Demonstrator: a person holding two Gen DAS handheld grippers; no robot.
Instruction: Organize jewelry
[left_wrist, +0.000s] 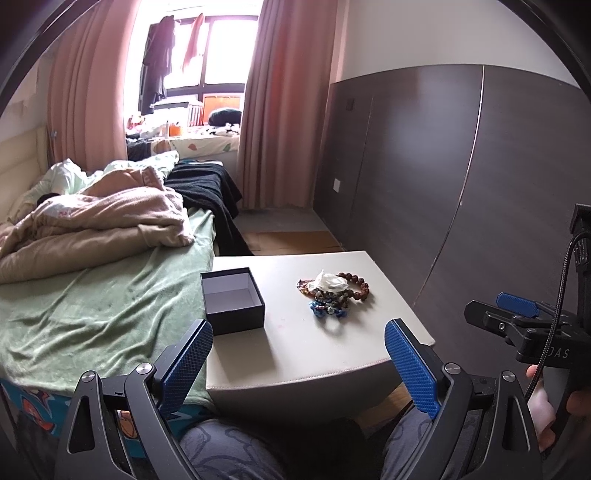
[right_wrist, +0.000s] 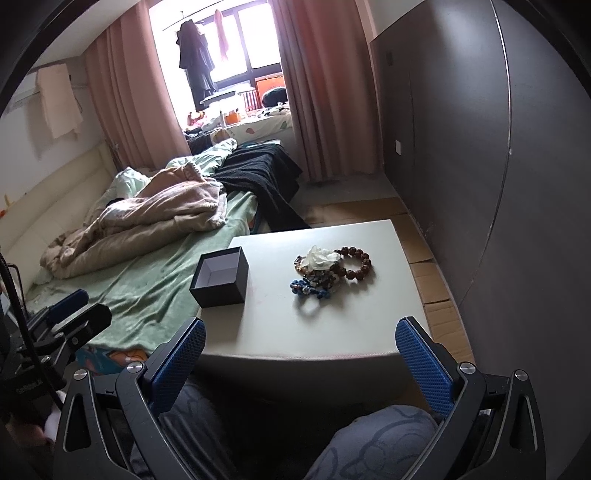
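Note:
A pile of jewelry lies on a small white table (left_wrist: 317, 354): a brown bead bracelet (left_wrist: 360, 286), a white flower piece (left_wrist: 330, 282), dark mixed beads and a blue beaded piece (left_wrist: 327, 310). An open, empty dark box (left_wrist: 232, 299) stands on the table's left side. My left gripper (left_wrist: 299, 360) is open and empty, held before the table's near edge. My right gripper (right_wrist: 301, 363) is open and empty, also before the near edge. The right wrist view shows the box (right_wrist: 219, 278), the brown bracelet (right_wrist: 356, 264), the blue piece (right_wrist: 310, 290) and the table (right_wrist: 295, 332).
A bed (left_wrist: 92, 295) with a green sheet and rumpled blankets touches the table's left side. A dark panelled wall (left_wrist: 461, 166) stands to the right. Cardboard (right_wrist: 439, 295) lies on the floor by the table. The person's knees (right_wrist: 369, 443) are below the grippers.

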